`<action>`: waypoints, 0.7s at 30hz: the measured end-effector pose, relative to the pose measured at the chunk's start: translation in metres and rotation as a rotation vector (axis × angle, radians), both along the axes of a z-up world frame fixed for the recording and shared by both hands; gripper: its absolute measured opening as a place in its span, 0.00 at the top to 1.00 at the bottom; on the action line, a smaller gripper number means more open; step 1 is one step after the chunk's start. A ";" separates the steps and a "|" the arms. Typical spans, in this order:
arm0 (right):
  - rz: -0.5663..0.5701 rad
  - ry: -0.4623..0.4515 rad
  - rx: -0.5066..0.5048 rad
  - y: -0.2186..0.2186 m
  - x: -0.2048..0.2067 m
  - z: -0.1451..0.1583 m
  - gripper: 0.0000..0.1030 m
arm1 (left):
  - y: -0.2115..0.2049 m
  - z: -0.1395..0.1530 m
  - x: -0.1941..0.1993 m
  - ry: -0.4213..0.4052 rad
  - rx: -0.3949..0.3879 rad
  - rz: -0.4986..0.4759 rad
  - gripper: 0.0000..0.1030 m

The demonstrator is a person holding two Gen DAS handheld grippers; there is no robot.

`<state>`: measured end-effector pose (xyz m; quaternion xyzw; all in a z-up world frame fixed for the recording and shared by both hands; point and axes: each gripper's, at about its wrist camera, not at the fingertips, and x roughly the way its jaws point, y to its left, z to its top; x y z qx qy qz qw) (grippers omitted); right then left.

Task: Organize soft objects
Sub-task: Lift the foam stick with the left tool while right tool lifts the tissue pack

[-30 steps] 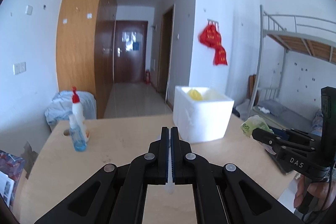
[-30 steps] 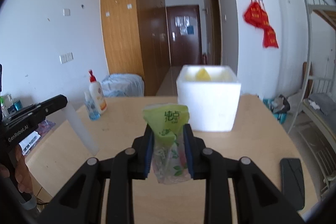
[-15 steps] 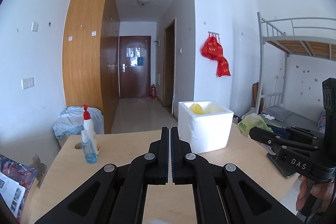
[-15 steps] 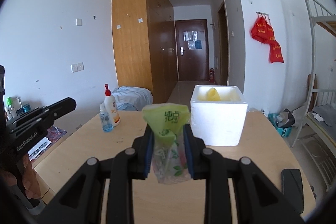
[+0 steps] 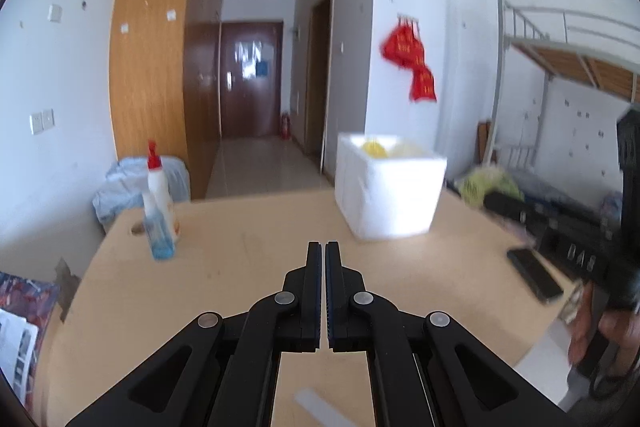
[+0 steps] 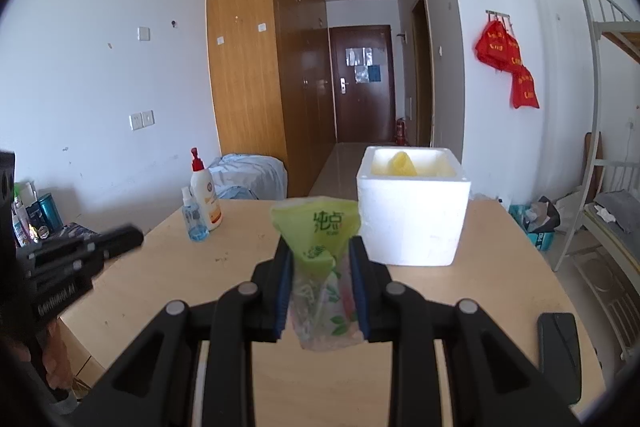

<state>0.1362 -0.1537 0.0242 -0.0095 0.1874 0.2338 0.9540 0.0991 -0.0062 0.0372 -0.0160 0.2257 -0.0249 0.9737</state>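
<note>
Right gripper [image 6: 320, 259]: jaws narrow, clamped on a green tissue pack [image 6: 318, 251]. The pack stands upright between the blue pads; its green top flares above the fingertips, and the lower, clear printed part is squeezed between them. The print on the lower part is too crumpled to read. The pack is held in the air over the counter [image 6: 248, 251], in front of the white foam box [image 6: 412, 215].

Left gripper [image 5: 323, 255]: jaws closed pad to pad, only a thin slit between them, nothing held. It hangs over the middle of the counter.

The foam box stands on the far right part of the counter, top open. Something yellow [image 6: 400, 165] lies inside; only its tip clears the rim, so what it is cannot be told.

The left wrist view is motion-blurred on its right side. There the right gripper and the tissue pack [image 5: 486, 185] show only as a dark smear and a yellow-green blob, and the hand [image 5: 612, 331] under them is cut off by the frame edge.

Far left on the counter: a white pump bottle [image 6: 205, 199] with a red top, and a small blue bottle [image 6: 194, 221] just in front of it, labels unreadable. A dark flat object [image 6: 560, 355], perhaps a phone, lies at the near right edge of the counter. A pale flat strip [image 5: 320, 407] lies on the counter beneath the left gripper, partly hidden by its frame.
</note>
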 end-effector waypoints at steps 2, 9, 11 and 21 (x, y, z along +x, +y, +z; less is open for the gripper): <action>0.000 0.009 -0.003 0.001 0.000 -0.003 0.70 | -0.002 -0.008 -0.001 0.030 -0.003 0.004 0.98; 0.005 0.027 0.004 -0.004 -0.005 -0.010 0.70 | -0.009 -0.038 -0.011 0.134 -0.001 0.030 0.97; 0.007 0.033 0.007 -0.006 -0.007 -0.012 0.70 | -0.013 -0.046 -0.014 0.163 0.000 0.030 0.97; 0.020 0.065 0.003 -0.011 -0.023 -0.028 0.70 | -0.026 -0.084 -0.040 0.268 -0.004 0.078 0.30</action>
